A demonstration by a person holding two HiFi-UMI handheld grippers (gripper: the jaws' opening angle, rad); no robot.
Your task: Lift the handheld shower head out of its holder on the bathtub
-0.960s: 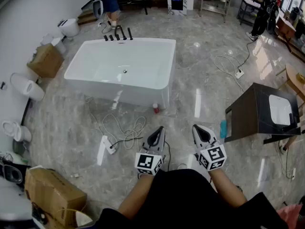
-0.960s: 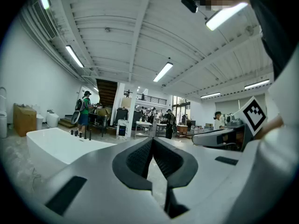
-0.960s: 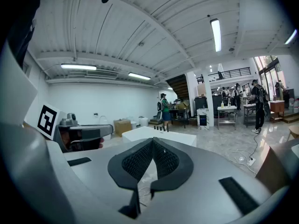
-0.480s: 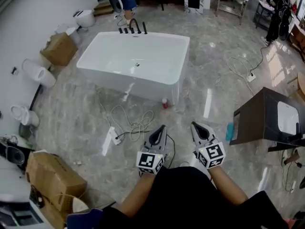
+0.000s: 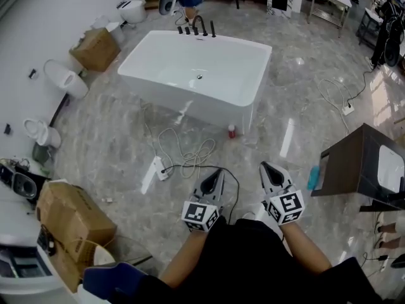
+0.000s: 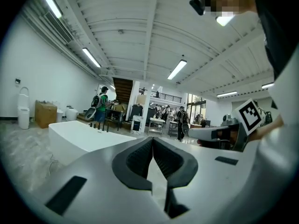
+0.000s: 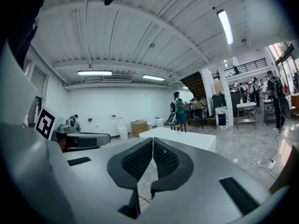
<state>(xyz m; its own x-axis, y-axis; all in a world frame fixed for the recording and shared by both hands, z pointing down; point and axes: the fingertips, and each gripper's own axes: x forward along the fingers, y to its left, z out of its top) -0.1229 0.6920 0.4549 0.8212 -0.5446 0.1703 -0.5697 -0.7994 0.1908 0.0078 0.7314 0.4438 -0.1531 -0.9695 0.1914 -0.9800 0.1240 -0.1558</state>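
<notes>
Head view: bathtub has shifted right in frame. Left hand-held gripper and right hand-held gripper, pressed together, empty, lie well apart from it; approach outstanding.

Cardboard box, coiled floor cable

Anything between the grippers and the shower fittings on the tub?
Yes: the bathtub itself, since the black fittings sit on its far rim. On the floor before it lie a coiled cable and a small red container.
</notes>
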